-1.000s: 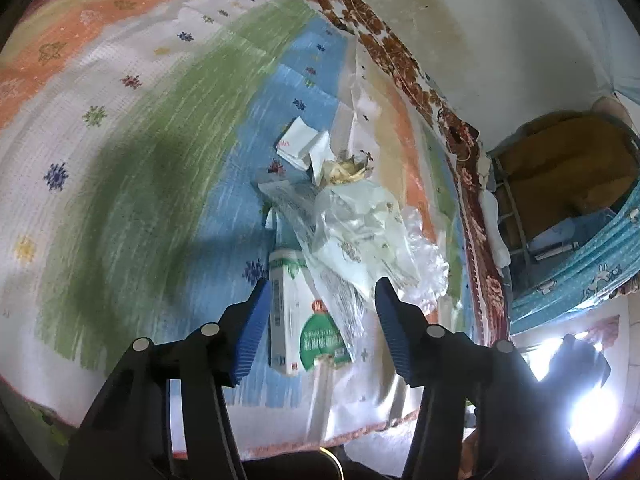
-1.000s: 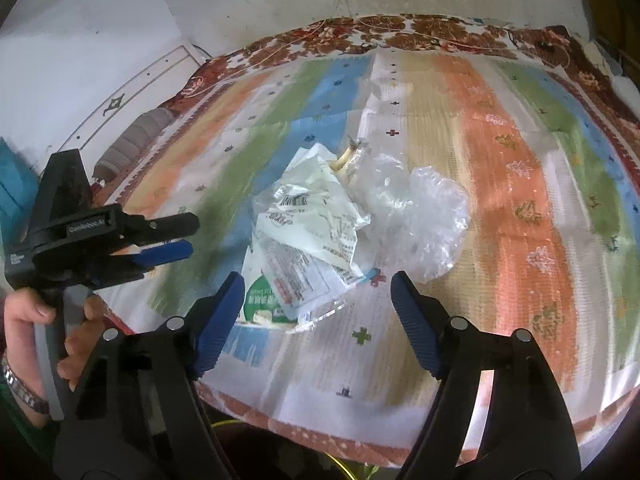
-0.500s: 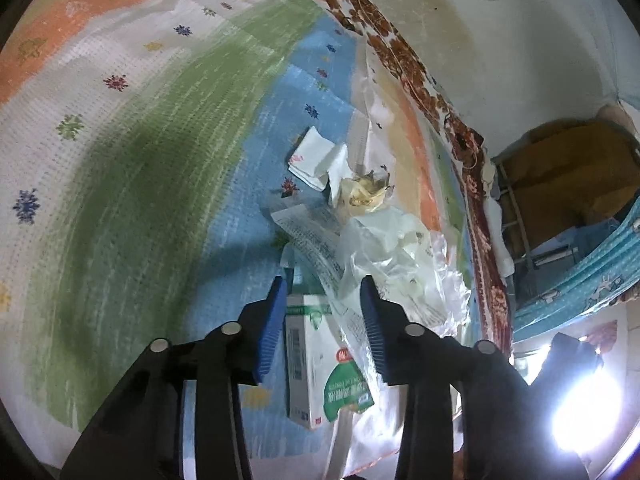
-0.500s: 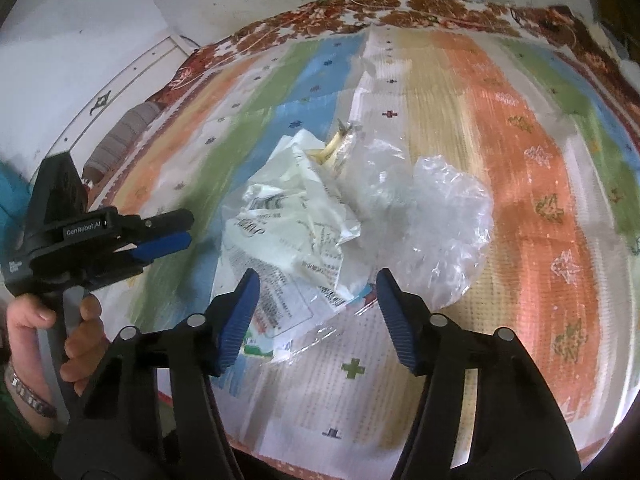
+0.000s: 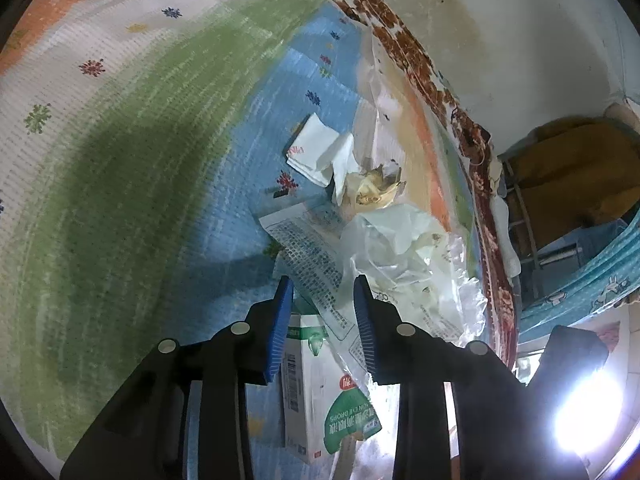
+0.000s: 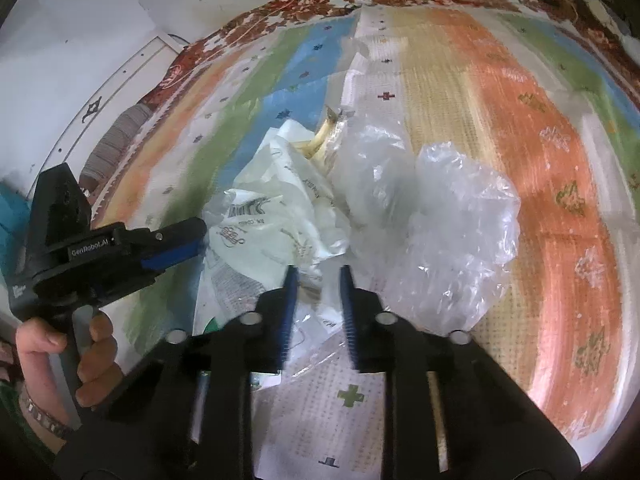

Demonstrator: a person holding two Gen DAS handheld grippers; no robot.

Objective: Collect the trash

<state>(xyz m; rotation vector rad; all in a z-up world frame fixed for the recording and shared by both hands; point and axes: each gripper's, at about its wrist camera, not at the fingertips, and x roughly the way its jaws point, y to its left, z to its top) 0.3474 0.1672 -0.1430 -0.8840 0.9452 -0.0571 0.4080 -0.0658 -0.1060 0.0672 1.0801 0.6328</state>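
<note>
Closing in on the trash heap lying mid-bedspread, toward its far patterned edge: left gripper narrowing around the printed clear wrapper, right gripper narrowing onto the crumpled white bag (pads not plainly pressing yet), readying both pickups.

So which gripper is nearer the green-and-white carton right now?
Left. The left gripper straddles the green-and-white carton, pads not pressing it. The right gripper is over the crumpled white wrapper, further along the pile.
</note>
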